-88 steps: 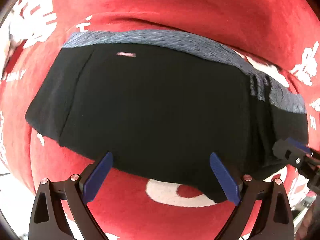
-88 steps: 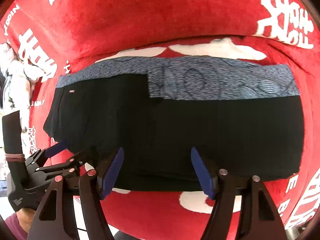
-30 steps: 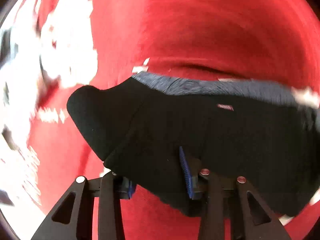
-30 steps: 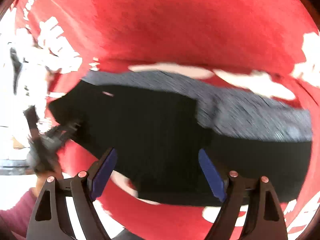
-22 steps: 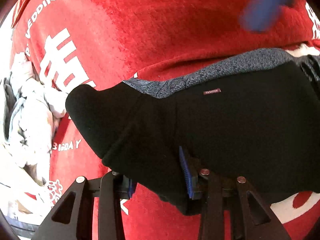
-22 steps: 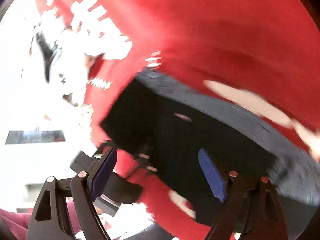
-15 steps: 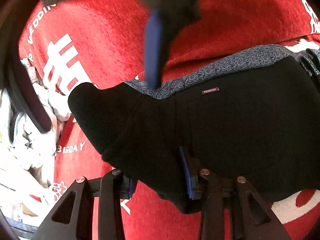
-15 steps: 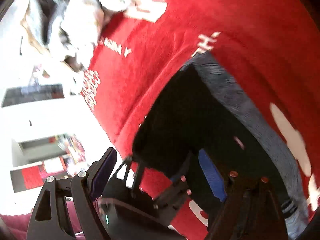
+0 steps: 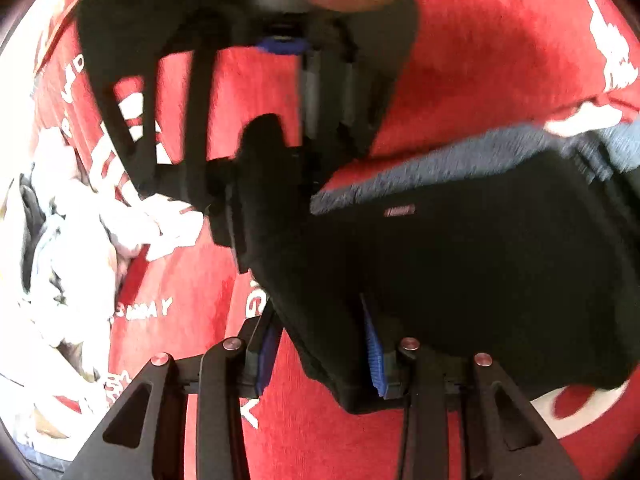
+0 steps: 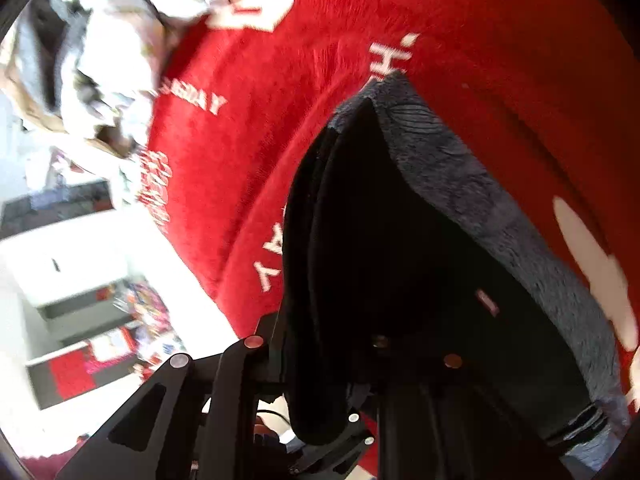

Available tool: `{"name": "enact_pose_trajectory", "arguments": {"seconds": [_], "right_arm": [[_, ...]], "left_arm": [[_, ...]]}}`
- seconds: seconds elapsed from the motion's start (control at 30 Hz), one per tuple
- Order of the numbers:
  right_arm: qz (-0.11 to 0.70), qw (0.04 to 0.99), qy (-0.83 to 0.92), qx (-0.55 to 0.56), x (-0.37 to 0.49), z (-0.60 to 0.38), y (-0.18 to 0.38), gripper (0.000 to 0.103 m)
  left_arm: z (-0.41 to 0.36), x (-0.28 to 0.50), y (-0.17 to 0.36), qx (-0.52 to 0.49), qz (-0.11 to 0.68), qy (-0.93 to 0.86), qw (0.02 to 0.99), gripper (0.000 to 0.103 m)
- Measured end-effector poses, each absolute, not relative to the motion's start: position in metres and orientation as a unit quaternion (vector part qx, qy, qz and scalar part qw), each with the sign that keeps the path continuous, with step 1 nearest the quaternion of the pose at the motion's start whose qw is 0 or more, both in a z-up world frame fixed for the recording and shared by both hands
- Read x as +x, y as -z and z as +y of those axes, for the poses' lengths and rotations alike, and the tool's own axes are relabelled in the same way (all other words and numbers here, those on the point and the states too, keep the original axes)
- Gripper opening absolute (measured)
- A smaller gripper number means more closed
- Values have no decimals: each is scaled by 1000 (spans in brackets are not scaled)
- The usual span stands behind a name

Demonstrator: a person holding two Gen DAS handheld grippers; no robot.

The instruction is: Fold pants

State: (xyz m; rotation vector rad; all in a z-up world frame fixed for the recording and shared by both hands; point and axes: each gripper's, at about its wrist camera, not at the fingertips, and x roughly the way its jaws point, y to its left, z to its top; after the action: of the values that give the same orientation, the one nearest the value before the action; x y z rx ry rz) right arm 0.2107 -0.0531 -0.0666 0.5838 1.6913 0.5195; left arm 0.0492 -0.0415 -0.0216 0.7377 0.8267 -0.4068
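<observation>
The folded black pants (image 9: 460, 272) with a grey waistband (image 9: 432, 168) lie on a red blanket. My left gripper (image 9: 320, 348) is shut on the near left corner of the pants, its blue pads pressing the fabric. My right gripper (image 9: 256, 208) comes in from above in the left wrist view and clamps the far left edge. In the right wrist view the pants (image 10: 380, 260) fill the space between the right gripper (image 10: 320, 360) fingers, and the waistband (image 10: 480, 200) runs along the right.
The red blanket (image 9: 480, 60) with white lettering covers the surface. A heap of pale crumpled clothes (image 9: 68, 248) lies at the left; it also shows in the right wrist view (image 10: 104, 40). Beyond the blanket edge is a room floor with shelves (image 10: 72, 300).
My right gripper swung over from the right side to the left end of the pants and closed on the far edge. My left gripper closed on the near corner and stays there.
</observation>
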Motion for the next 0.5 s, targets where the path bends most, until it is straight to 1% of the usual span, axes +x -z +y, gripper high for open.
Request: {"name": "enact_pose_trajectory", "arguments": {"seconds": [0.13,0.27,0.37,0.5], "right_arm": [[681,617,-242,313,190,-96,38,20],[618,650,-256,359,150,-147,4,20],[569,671,-244,407,105,-198,-18,21],[525,704,-212,428,52,-259,-35,22]], "left_arm": [[-62,34,-20,329,364,215,845,39],[-91,6,-58,315,332,250,853,39],[-121,-17,-75,312,311,283,852,39],[-174,-57,-89,314,294,341,835,39]]}}
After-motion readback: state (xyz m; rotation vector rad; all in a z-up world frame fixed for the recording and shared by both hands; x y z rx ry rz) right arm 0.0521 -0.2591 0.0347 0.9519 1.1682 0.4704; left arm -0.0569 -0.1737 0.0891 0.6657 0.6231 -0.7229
